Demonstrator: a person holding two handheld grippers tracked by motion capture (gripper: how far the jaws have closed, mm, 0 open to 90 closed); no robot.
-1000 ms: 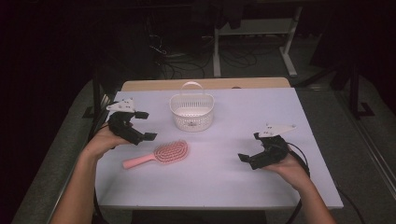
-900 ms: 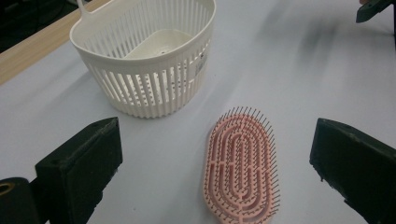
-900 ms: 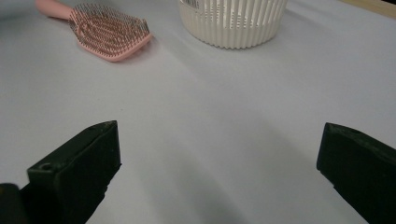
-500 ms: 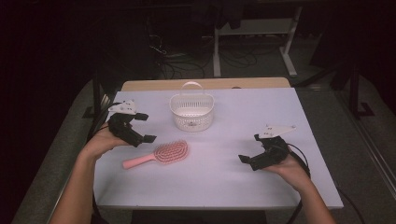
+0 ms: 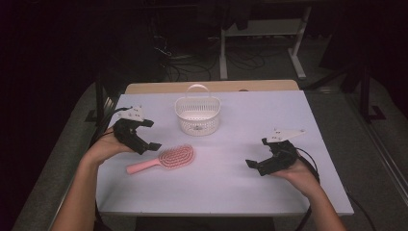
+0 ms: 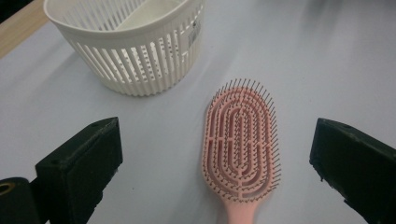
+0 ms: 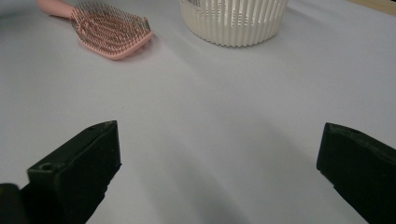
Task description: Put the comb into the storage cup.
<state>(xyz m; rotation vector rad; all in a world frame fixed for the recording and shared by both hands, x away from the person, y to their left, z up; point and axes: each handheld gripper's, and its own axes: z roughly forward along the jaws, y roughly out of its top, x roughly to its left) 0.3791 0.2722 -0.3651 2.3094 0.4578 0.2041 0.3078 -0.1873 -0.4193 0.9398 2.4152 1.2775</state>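
One pink hairbrush lies bristles-up on the tabletop, just in front of one white slotted basket. The left gripper hovers beside its handle, fingers wide; the right gripper sits well apart, fingers wide too, both holding nothing

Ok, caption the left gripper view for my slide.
Open left gripper poised over a pink plastic hairbrush, bristles up, beside a white slatted plastic basket.

Bright, evenly lit table amid dark surroundings (soft shadows, slight edge blur).
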